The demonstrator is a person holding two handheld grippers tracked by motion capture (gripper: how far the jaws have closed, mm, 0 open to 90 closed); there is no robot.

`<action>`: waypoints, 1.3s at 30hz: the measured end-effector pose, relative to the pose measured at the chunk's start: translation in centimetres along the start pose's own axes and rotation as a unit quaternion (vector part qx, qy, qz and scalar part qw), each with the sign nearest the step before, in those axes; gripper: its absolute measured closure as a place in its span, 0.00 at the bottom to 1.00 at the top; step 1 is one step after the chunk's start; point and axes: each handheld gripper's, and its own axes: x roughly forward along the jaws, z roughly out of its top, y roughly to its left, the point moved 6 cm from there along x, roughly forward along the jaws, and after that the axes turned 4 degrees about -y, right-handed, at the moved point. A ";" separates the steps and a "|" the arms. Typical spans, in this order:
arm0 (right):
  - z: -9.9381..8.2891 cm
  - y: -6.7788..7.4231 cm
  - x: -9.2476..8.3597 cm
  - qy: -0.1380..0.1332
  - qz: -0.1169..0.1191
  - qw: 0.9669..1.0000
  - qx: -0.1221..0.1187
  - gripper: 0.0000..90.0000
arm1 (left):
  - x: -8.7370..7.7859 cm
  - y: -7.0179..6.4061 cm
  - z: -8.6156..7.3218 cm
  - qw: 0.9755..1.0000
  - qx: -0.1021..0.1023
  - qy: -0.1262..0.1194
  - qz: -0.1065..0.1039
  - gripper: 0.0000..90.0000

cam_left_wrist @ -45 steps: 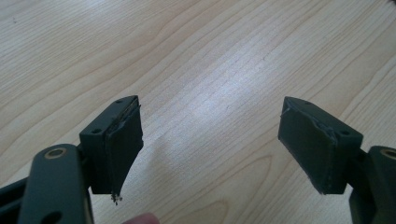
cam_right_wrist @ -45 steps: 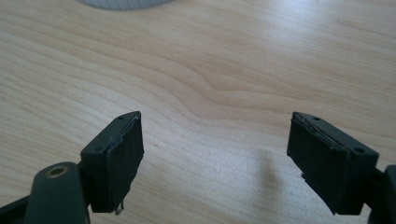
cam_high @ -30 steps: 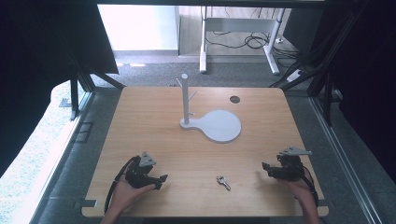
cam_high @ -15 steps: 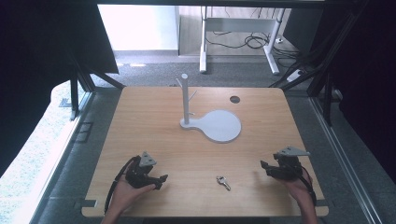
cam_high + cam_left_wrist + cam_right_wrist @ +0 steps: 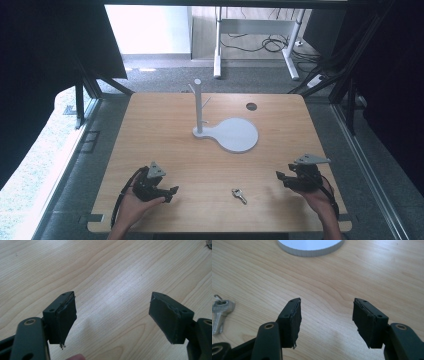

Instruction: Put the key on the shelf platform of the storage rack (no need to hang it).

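A small silver key (image 5: 239,195) lies flat on the wooden table (image 5: 165,130) near its front edge, between the two hands. The same key (image 5: 219,313) lies at the left edge of the right gripper view. My left gripper (image 5: 172,192) rests low at the front left, jaws open, with bare wood between them (image 5: 112,315). My right gripper (image 5: 280,179) sits at the front right, open too, with nothing between its fingers (image 5: 325,317). A white stand (image 5: 199,107) with pegs rises from a round white base (image 5: 235,134) at the table's middle.
A dark round hole (image 5: 251,106) marks the table's far right. The edge of the white base (image 5: 310,247) runs along the top of the right gripper view. Black frame struts stand at both sides of the table, with desk legs and cables beyond.
The right gripper has shifted slightly left, toward the key. The left gripper and the key have stayed put.
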 end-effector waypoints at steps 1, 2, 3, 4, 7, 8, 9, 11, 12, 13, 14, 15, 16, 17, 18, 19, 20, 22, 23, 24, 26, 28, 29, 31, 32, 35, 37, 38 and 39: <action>0.5 0.3 -0.2 0.004 0.008 1.000 -0.006 0.45 | 0.1 -0.1 0.0 1.000 -0.001 0.000 -0.002 0.25; 0.5 0.3 -0.2 0.004 0.008 1.000 -0.006 0.45 | 0.1 -0.1 0.0 1.000 -0.001 0.000 -0.002 0.25; 0.8 0.5 -0.3 0.007 0.012 1.000 -0.008 0.45 | 0.2 -0.1 0.0 1.000 0.000 0.001 -0.003 0.25; 1.1 0.6 -0.4 0.011 0.015 1.000 -0.012 0.45 | 0.3 -0.2 -0.1 1.000 0.000 0.003 -0.004 0.25; 2.0 1.4 -0.8 0.029 0.031 0.999 -0.027 0.45 | 0.4 -0.3 -0.1 1.000 0.002 0.006 -0.004 0.25; 2.2 1.7 -0.8 0.032 0.034 0.998 -0.032 0.45 | 0.5 -0.4 -0.1 1.000 0.003 0.005 -0.006 0.25; 2.4 2.0 -0.9 0.035 0.039 0.998 -0.035 0.45 | 0.5 -0.4 -0.1 1.000 0.003 0.005 -0.006 0.25; 2.8 2.5 -1.0 0.039 0.046 0.997 -0.042 0.45 | 0.3 -0.4 0.0 1.000 0.006 0.001 -0.006 0.25; 3.0 2.7 -1.0 0.039 0.049 0.997 -0.045 0.45 | 0.3 -0.4 0.0 1.000 0.006 0.001 -0.006 0.25; 3.2 3.0 -1.0 0.041 0.054 0.997 -0.049 0.46 | 0.1 -0.4 0.1 1.000 0.008 -0.005 -0.004 0.25; 3.4 3.2 -1.0 0.043 0.058 0.996 -0.052 0.46 | 0.1 -0.4 0.2 1.000 0.007 -0.007 -0.004 0.25; 3.4 3.2 -1.0 0.043 0.058 0.996 -0.052 0.46 | 0.1 -0.4 0.2 1.000 0.007 -0.007 -0.004 0.25; 3.6 3.5 -1.0 0.046 0.061 0.995 -0.057 0.46 | 0.0 -0.4 0.2 1.000 0.007 -0.008 -0.003 0.25; 3.8 3.7 -0.9 0.049 0.064 0.995 -0.060 0.46 | 0.0 -0.4 0.2 1.000 0.006 -0.008 -0.003 0.25; 3.9 4.0 -0.9 0.052 0.067 0.994 -0.062 0.47 | 0.0 -0.4 0.2 1.000 0.007 -0.007 -0.003 0.25; 4.1 4.2 -0.7 0.056 0.070 0.994 -0.065 0.47 | 0.1 -0.4 0.2 1.000 0.007 -0.006 -0.003 0.25; 4.4 4.6 -0.5 0.061 0.076 0.993 -0.071 0.48 | 0.1 -0.4 0.1 1.000 0.007 -0.005 -0.003 0.25; 4.5 4.9 -0.4 0.065 0.079 0.992 -0.070 0.48 | 0.3 -0.5 0.0 1.000 0.007 -0.001 -0.005 0.25; 4.6 5.1 -0.2 0.069 0.081 0.992 -0.072 0.48 | 0.3 -0.5 0.0 1.000 0.006 0.000 -0.005 0.25; 4.8 5.3 -0.1 0.072 0.083 0.991 -0.073 0.48 | 0.4 -0.5 0.0 1.000 0.009 0.001 -0.006 0.25; 5.1 5.7 0.2 0.076 0.089 0.990 -0.075 0.49 | 0.4 -0.5 0.0 1.000 0.009 0.002 -0.007 0.25; 5.4 6.1 0.5 0.083 0.095 0.989 -0.077 0.49 | 0.4 -0.5 -0.1 1.000 0.008 0.003 -0.007 0.25; 5.5 6.3 0.6 0.083 0.097 0.989 -0.079 0.50 | 0.4 -0.5 -0.1 1.000 0.008 0.002 -0.007 0.25; 5.7 6.7 0.9 0.087 0.103 0.987 -0.084 0.50 | 0.4 -0.5 -0.1 1.000 0.008 0.003 -0.008 0.25; 5.8 7.0 1.0 0.090 0.105 0.987 -0.085 0.50 | 0.5 -0.5 -0.1 1.000 0.008 0.004 -0.008 0.25; 5.9 7.6 1.3 0.097 0.111 0.984 -0.095 0.50 | 0.5 -0.5 -0.1 1.000 0.009 0.006 -0.009 0.25; 6.0 8.0 1.5 0.101 0.114 0.983 -0.099 0.51 | 0.6 -0.5 -0.1 1.000 0.009 0.006 -0.009 0.25; 6.1 8.3 1.7 0.106 0.118 0.982 -0.102 0.51 | 0.6 -0.5 -0.1 1.000 0.010 0.006 -0.010 0.25; 6.1 8.3 1.7 0.106 0.118 0.982 -0.102 0.51 | 0.6 -0.5 -0.1 1.000 0.010 0.006 -0.010 0.25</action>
